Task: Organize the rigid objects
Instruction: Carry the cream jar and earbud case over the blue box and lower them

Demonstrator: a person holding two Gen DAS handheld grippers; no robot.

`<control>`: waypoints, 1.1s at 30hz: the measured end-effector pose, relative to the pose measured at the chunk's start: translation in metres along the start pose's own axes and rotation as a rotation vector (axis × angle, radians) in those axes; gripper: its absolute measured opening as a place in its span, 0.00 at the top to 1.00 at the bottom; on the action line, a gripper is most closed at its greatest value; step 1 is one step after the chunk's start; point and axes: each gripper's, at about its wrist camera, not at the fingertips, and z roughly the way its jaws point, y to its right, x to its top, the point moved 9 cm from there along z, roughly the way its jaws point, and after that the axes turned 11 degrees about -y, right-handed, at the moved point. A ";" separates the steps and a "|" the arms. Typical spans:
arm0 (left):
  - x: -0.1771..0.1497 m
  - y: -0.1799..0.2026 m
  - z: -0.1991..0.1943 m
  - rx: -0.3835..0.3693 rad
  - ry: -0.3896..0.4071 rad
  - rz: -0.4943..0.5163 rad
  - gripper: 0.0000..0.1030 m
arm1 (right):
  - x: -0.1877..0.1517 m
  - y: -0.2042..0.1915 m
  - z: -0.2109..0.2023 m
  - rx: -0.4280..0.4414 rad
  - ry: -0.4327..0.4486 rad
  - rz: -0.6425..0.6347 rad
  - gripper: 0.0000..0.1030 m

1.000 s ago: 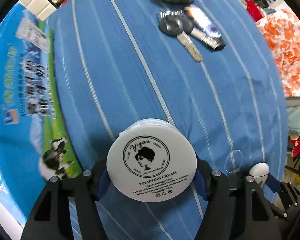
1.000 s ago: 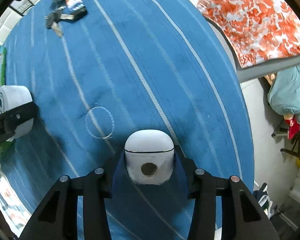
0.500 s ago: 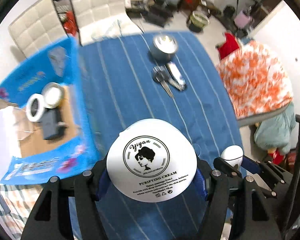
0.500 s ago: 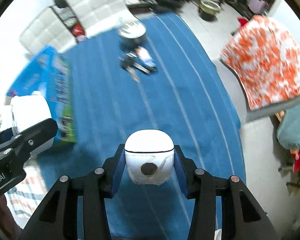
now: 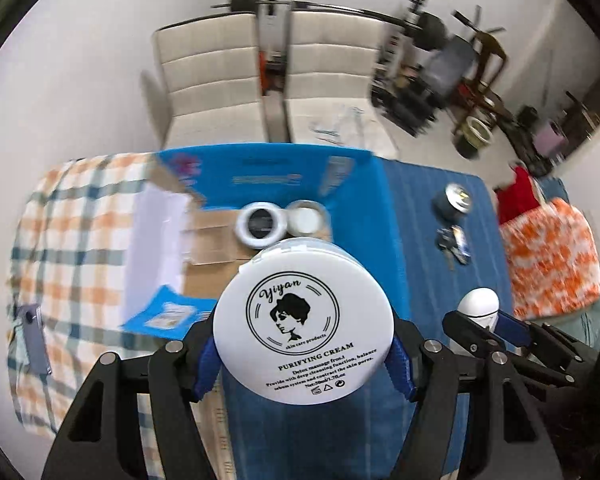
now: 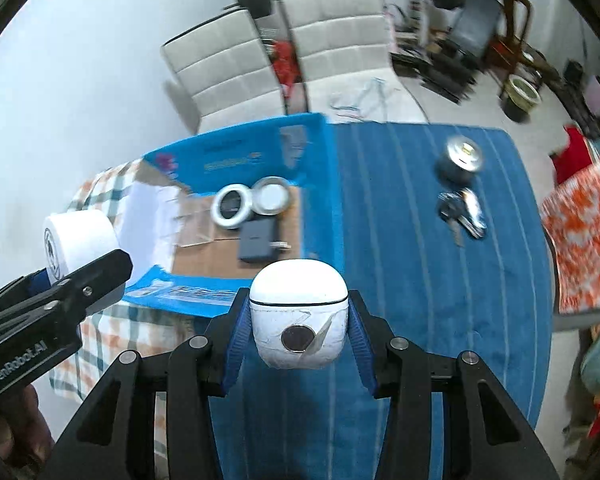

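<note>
An open blue carton (image 6: 236, 152) sits at the left edge of the blue striped cloth (image 6: 420, 240), half on a checked cloth (image 5: 80, 216). Inside it lie a tape roll (image 6: 233, 207), a round tin (image 6: 273, 196) touching it, and a dark flat item (image 6: 258, 243), too blurred to identify. Near the cloth's far right corner stand a grey tape roll (image 6: 460, 160) and a bunch of keys (image 6: 462, 212).

The left gripper (image 5: 302, 354) is clamped on a white cream jar (image 5: 303, 322), lid facing the camera and hiding part of the carton's floor. The right gripper (image 6: 298, 334) pinches a white earbud case (image 6: 299, 314), rounded lid pointing away. Both are held above the carton's near edge.
</note>
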 end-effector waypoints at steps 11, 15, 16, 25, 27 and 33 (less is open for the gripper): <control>0.006 -0.062 0.013 -0.037 -0.036 -0.079 0.37 | 0.028 -0.051 0.049 0.088 -0.066 0.002 0.53; 0.010 -0.078 0.057 -0.105 -0.142 -0.123 0.37 | 0.042 -0.042 0.100 0.051 -0.157 0.029 0.53; 0.011 -0.081 0.070 -0.111 -0.172 -0.125 0.37 | 0.044 -0.040 0.115 0.037 -0.190 0.025 0.53; 0.012 -0.093 0.166 -0.102 -0.391 -0.119 0.37 | 0.051 -0.039 0.188 -0.064 -0.330 0.011 0.53; 0.010 -0.095 0.181 -0.117 -0.423 -0.139 0.37 | 0.052 -0.036 0.198 -0.086 -0.349 0.012 0.53; 0.002 -0.099 0.202 -0.097 -0.470 -0.137 0.37 | 0.045 -0.026 0.220 -0.093 -0.390 0.032 0.52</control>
